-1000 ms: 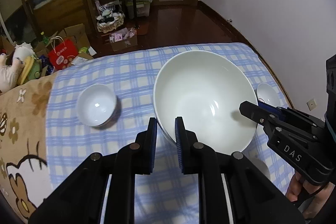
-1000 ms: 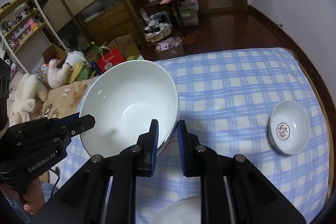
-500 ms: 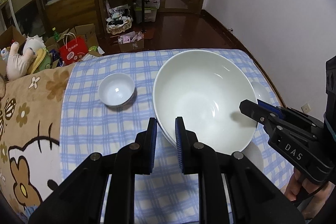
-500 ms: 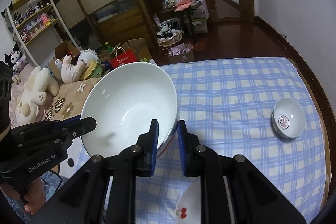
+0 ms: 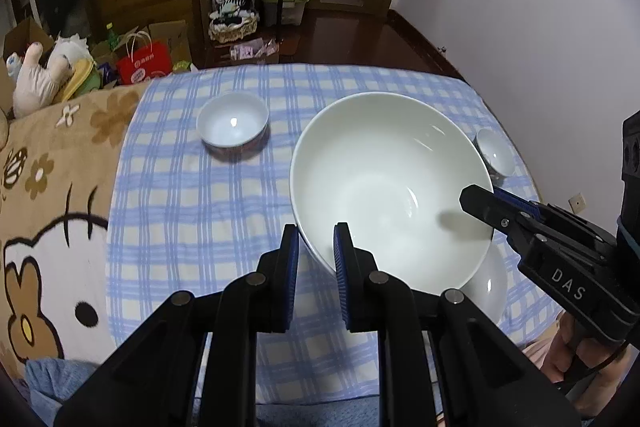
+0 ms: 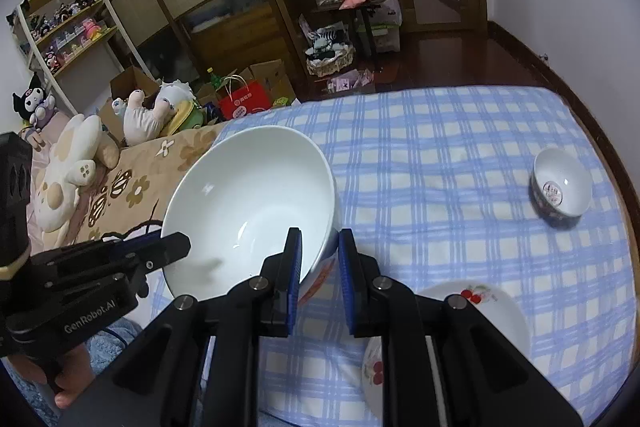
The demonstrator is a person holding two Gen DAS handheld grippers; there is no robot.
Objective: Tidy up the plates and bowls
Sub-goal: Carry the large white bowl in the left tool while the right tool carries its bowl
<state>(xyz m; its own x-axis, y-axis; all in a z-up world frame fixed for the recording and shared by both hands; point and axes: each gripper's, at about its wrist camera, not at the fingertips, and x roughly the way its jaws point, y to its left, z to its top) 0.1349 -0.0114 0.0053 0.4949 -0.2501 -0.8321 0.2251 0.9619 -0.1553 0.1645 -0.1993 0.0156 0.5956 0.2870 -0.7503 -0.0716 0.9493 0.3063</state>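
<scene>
— What's changed?
— Both my tools have carried the big white bowl [image 5: 390, 187] sideways over the bed [image 5: 192, 195].
— Grip?
— Left tool [image 5: 316, 259] and right tool [image 6: 319, 259] each pinch its rim, nearly closed.

The left gripper [image 5: 316, 255] angles steeply downward, its two blue-padded fingers [image 5: 291, 259] drawn close and pinching the near rim of the large white bowl [image 5: 384, 187], one pad outside the wall and one inside. The right gripper [image 6: 319, 259] tilts down alike and clamps the opposite rim in the same way. In the left wrist view it reaches in from the right. Bare fingers [image 5: 576, 347] wrap its handle; another hand [image 6: 68, 379] holds the left handle.
</scene>
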